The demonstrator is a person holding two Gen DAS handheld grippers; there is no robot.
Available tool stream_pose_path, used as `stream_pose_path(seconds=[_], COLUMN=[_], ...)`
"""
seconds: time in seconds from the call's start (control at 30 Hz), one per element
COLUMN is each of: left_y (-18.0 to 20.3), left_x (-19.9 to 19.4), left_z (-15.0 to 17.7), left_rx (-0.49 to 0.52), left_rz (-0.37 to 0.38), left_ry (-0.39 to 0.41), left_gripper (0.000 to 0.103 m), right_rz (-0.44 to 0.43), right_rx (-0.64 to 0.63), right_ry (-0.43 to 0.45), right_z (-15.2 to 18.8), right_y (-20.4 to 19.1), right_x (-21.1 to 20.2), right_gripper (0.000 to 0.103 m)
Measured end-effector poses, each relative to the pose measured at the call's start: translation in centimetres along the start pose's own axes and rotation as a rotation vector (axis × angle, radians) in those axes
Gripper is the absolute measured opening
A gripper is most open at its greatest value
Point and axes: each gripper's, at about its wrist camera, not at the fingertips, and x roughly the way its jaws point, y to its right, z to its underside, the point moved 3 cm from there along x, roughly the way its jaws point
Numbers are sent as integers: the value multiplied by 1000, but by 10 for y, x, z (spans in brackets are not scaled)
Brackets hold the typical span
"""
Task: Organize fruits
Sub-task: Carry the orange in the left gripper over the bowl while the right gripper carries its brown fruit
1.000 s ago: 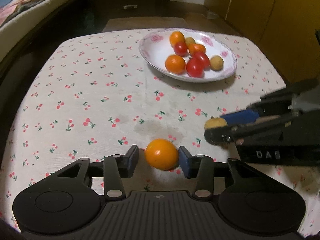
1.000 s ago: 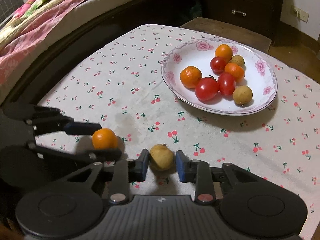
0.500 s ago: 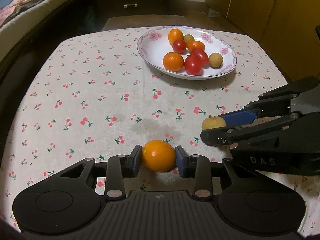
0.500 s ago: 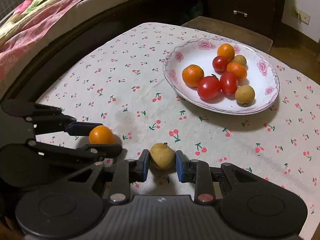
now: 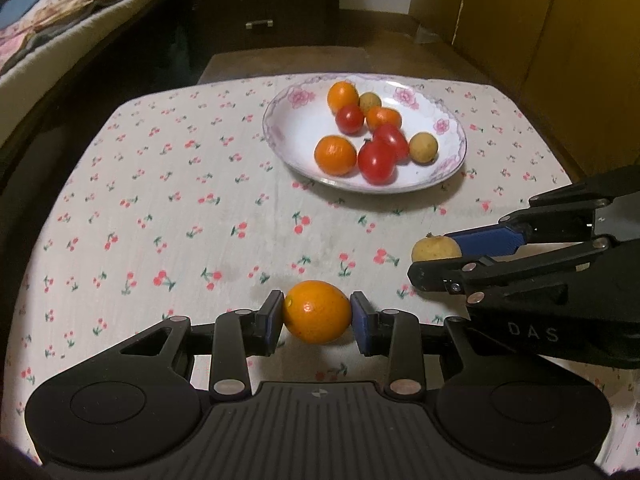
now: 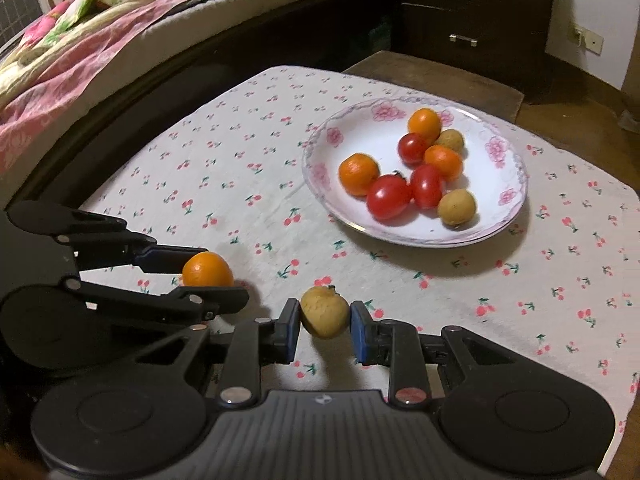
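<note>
A cherry-print tablecloth [image 5: 168, 184] carries a floral plate [image 5: 292, 128] of fruit at its far side. Nearer, the left gripper [image 5: 317, 316] is clamped on an orange [image 5: 317, 311] squarely between its pads, while just beside it the right gripper [image 6: 325, 322] pinches a small tan fruit [image 6: 325, 311] likewise.

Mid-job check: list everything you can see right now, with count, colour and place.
Plate: one, white with pink flowers, far side of table.
Oranges on plate: three, orange.
Tomatoes on plate: three, red.
Tan fruits on plate: two, yellowish brown.
Tablecloth: one, white with cherry print, covering table.
Bed: one, pink bedding, left.
Drawers: dark, behind table.
Left tool: shut on orange.
Right tool: shut on tan fruit.
</note>
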Motion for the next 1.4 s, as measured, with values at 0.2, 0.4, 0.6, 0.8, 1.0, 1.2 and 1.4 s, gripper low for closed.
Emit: stream_pose_path(seconds=[0.2, 0.4, 0.6, 0.8, 1.0, 1.2, 1.4], left_y=[6, 12, 15, 13, 8, 6, 5], left_x=[0, 1, 12, 29, 42, 49, 53], left_z=[-17, -47, -72, -89, -98, -102, -106], left_rx=[9, 12, 32, 27, 16, 10, 3], left_rz=[-1, 2, -1, -4, -11, -20, -19], left_ry=[24, 69, 97, 101, 98, 101, 102], left_gripper=[44, 43, 43, 43, 43, 43, 43], right_rz=[21, 44, 65, 61, 59, 61, 65], right_rx=[35, 75, 102, 141, 152, 157, 165], right_ry=[34, 87, 115, 120, 114, 110, 110], right_z=[-9, -27, -43, -57, -67, -73, -76], right_y=[15, 34, 54, 73, 83, 88, 91], right_x=[-8, -16, -13, 0, 14, 24, 27], right_gripper=[28, 28, 28, 28, 28, 28, 28])
